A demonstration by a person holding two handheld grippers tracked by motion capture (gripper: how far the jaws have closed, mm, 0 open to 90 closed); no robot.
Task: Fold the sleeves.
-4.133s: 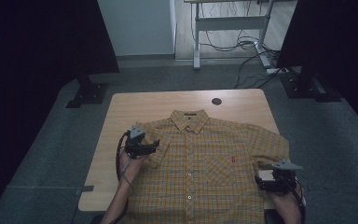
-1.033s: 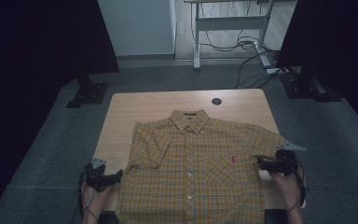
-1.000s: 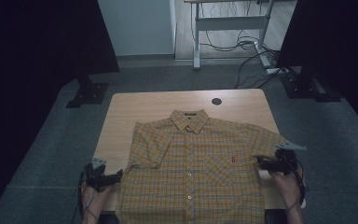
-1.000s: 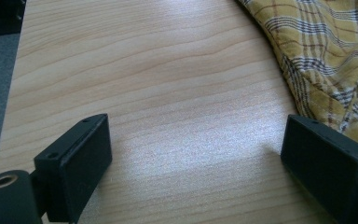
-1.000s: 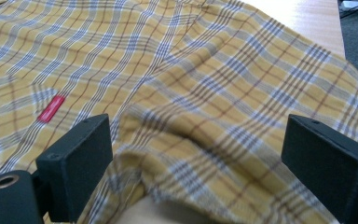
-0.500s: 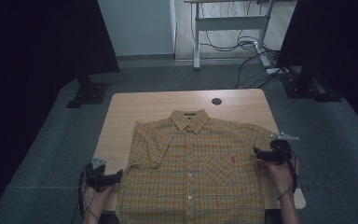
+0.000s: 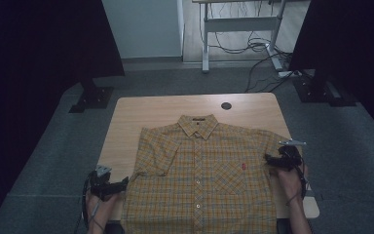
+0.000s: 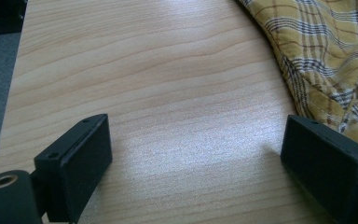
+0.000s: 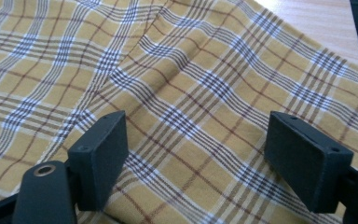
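Observation:
A yellow plaid short-sleeved shirt lies flat and buttoned on the wooden table, collar toward the far side. My right gripper hovers low over the shirt's right sleeve. In the right gripper view its jaws stand apart above the plaid cloth; they have just been closing, with sleeve fabric under the gap and no pad pressing on it. My left gripper rests near the table's front left edge, open over bare wood, with the shirt's hem just beside its right jaw.
A round black cable hole sits in the table's far edge. Black stands flank the table on grey carpet. A desk frame with loose cables stands behind. Bare wood shows left of the shirt and beyond the collar.
The right gripper has moved inward from the table's right edge onto the right sleeve and sunk a little. The left gripper has stayed at the front left corner.

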